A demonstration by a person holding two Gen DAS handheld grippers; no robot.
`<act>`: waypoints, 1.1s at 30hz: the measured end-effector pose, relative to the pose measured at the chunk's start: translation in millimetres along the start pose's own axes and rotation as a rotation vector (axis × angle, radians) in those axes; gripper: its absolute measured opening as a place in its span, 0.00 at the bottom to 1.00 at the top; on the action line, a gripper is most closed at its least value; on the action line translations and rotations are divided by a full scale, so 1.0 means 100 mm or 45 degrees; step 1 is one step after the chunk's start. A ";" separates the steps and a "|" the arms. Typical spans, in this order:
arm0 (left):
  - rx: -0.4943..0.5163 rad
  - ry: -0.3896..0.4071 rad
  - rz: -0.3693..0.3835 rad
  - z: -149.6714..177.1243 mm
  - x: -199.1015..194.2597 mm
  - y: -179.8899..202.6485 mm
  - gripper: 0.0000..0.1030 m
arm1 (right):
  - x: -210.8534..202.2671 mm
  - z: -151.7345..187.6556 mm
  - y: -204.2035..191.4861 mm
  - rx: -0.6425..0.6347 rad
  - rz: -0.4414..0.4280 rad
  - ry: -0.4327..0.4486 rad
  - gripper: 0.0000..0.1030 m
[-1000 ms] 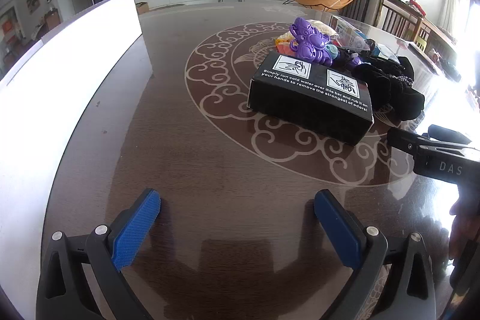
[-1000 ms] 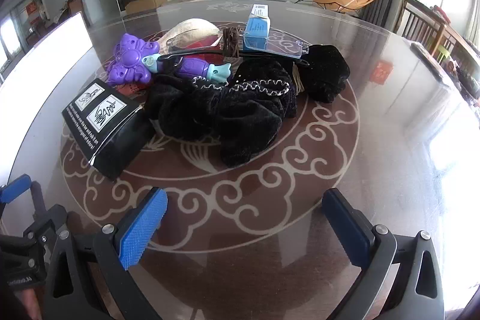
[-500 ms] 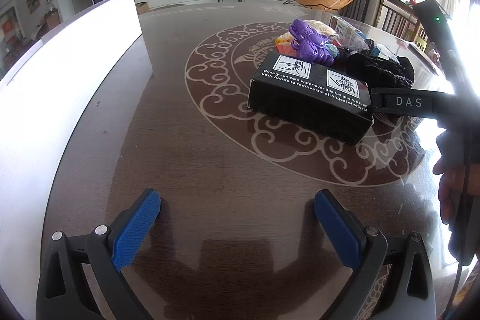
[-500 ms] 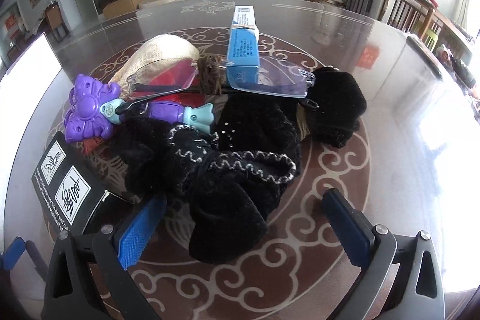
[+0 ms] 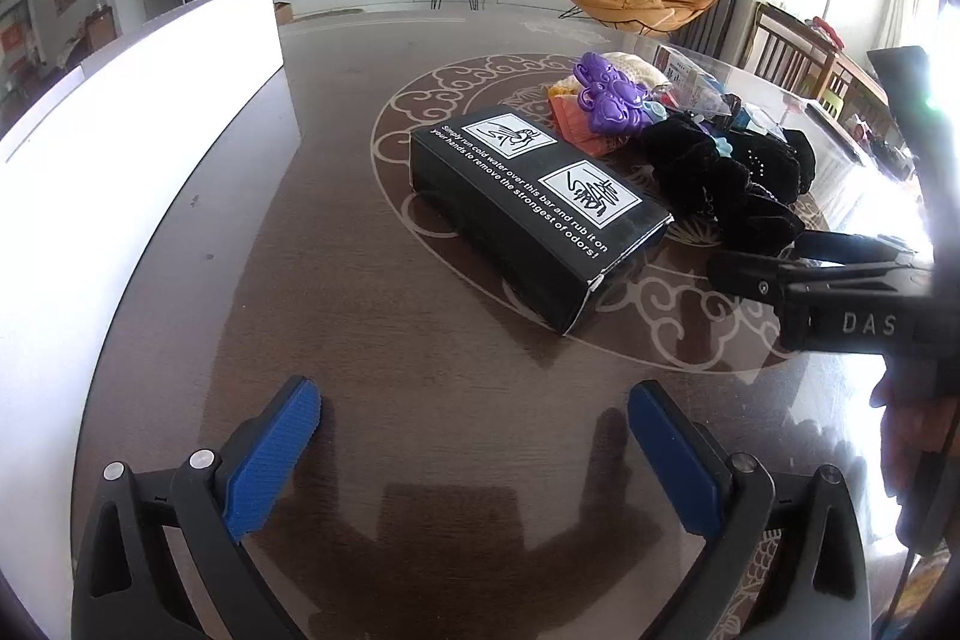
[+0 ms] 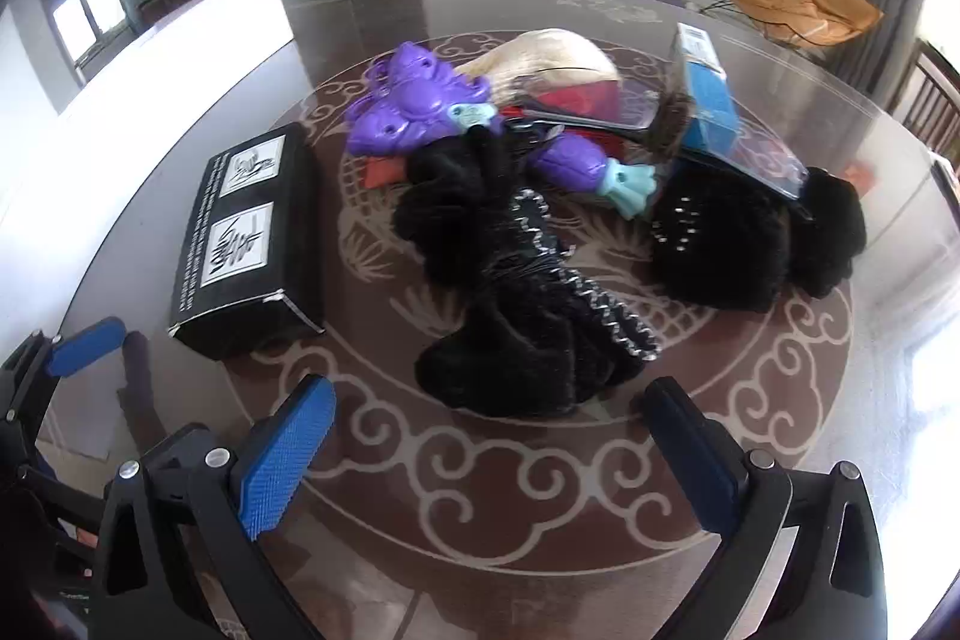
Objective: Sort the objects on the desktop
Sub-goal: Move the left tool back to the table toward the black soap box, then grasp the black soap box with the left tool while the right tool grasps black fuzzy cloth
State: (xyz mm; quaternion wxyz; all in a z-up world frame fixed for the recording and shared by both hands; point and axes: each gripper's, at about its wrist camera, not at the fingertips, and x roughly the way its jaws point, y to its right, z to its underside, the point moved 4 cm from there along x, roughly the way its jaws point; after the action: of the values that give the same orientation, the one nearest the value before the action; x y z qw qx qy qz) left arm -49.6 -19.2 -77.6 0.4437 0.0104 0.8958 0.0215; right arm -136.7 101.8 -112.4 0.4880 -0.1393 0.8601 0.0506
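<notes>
The right gripper (image 6: 486,430) has its jaws spread wide with nothing between them, the blue pads (image 6: 285,454) hovering low over the counter (image 6: 780,400) just in front of the near end of a black velvety garment (image 6: 528,316). That garment lies in a heap across the counter's pale scroll pattern, trimmed with a line of silver stitching, and a second black fuzzy piece (image 6: 762,244) sits to its right. On the far side of the heap rests a purple toy (image 6: 420,100) with teal tips, partly overlapped by the black cloth, and beyond it a cream-coloured rounded item (image 6: 552,52) and a clear packet with a blue box (image 6: 708,94) on top. To the left, apart from the cloth, lies a black carton (image 6: 246,232) printed with white panels.

The left gripper (image 5: 474,454) also holds its jaws wide apart and empty, low over bare dark counter, well short of the black carton (image 5: 528,202). From that side the right tool comes in level from the right (its body marked "DAS"), with the person's hand (image 5: 912,430) wrapped around the handle below it, and its tip sits by the black garment (image 5: 720,178). A white board (image 5: 138,112) stands along the left edge.
</notes>
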 end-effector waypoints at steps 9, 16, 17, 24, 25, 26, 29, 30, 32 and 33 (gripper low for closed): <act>-0.126 -0.017 0.177 -0.17 -0.02 -0.01 1.00 | -0.12 0.21 0.21 0.032 0.108 0.070 1.00; -0.259 -0.116 0.148 -0.72 0.41 0.28 1.00 | -0.10 0.17 0.28 0.035 0.110 0.098 1.00; -0.242 -0.122 0.087 -0.75 0.49 0.31 1.00 | -0.09 0.17 0.28 0.035 0.111 0.098 1.00; -0.057 -0.047 -0.036 -0.79 0.56 0.42 0.77 | -0.08 0.17 0.26 0.036 0.109 0.097 1.00; -0.027 -0.034 -0.029 -0.77 0.52 0.39 0.68 | -0.08 0.17 0.26 0.036 0.109 0.097 1.00; 0.026 -0.036 -0.050 -0.74 0.50 0.38 0.56 | -0.08 0.17 0.26 0.036 0.109 0.097 1.00; 0.192 -0.024 0.013 -0.61 0.39 0.35 0.57 | -0.08 0.17 0.26 0.036 0.109 0.097 1.00; 0.229 -0.017 0.043 -0.55 0.34 0.32 0.57 | -0.07 0.17 0.27 0.036 0.109 0.097 1.00; 0.253 0.003 0.082 -0.47 0.26 0.22 0.57 | -0.07 0.17 0.27 0.036 0.109 0.097 1.00; 0.244 0.017 0.091 -0.44 0.24 0.17 0.57 | -0.07 0.17 0.27 0.036 0.109 0.097 1.00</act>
State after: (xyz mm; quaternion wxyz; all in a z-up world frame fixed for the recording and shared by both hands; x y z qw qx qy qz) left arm -98.9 -2.8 -69.4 0.4336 0.0847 0.8958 -0.0483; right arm -127.2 133.1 -116.3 0.4543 -0.0974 0.8839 0.0541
